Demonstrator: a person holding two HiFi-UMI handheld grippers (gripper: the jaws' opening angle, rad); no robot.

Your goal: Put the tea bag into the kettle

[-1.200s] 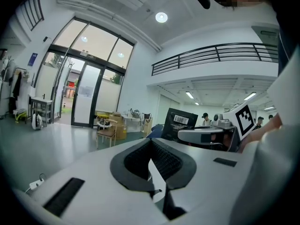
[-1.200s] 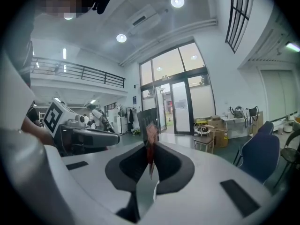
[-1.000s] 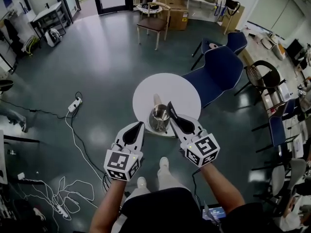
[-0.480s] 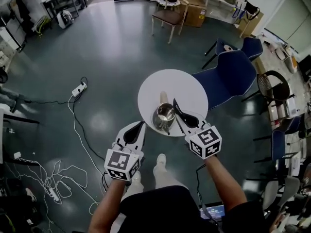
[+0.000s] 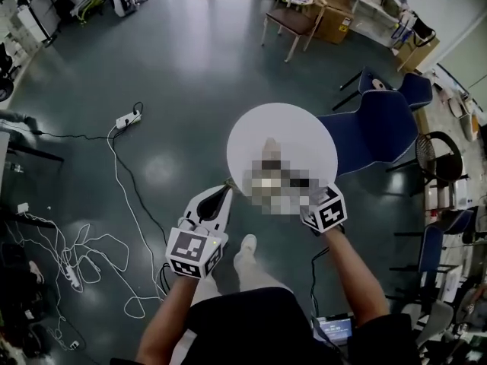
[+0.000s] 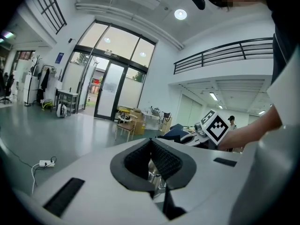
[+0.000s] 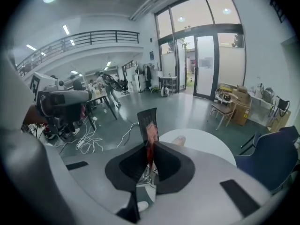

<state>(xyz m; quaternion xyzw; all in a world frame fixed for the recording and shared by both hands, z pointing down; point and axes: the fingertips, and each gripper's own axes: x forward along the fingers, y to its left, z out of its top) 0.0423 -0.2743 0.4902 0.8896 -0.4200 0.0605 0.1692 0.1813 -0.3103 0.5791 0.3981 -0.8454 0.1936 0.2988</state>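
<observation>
At the near edge of the round white surface point(image 5: 304, 128) sits the kettle point(image 5: 268, 146). Only its pale handle shows in the head view; the body is blurred over, so what's inside can't be told.

Around it, a big open room: grey-green floor point(image 5: 175, 74), a blue chair point(image 5: 377, 128) tucked against the surface's far right edge, a wooden chair point(image 5: 293, 21) and cardboard boxes point(image 5: 331, 10) further back. White cables trail from a power strip point(image 5: 125, 119) out to the left, and tall glass doors point(image 6: 110, 97) close the far end.

And here's the right gripper point(image 7: 149, 149), jaws clamped tight on the tea bag point(image 7: 149, 123)! It's a dark packet with a red picture, standing upright out of the pinch, foil glinting below. The surface's white top lies just beyond it, so the bag is up at the near right edge by the kettle.

The left gripper point(image 5: 221, 198) hangs just off the near left edge, over the floor, jaws pressed together. A glint of metal shows in the slit behind them; what it is, I can't tell.
</observation>
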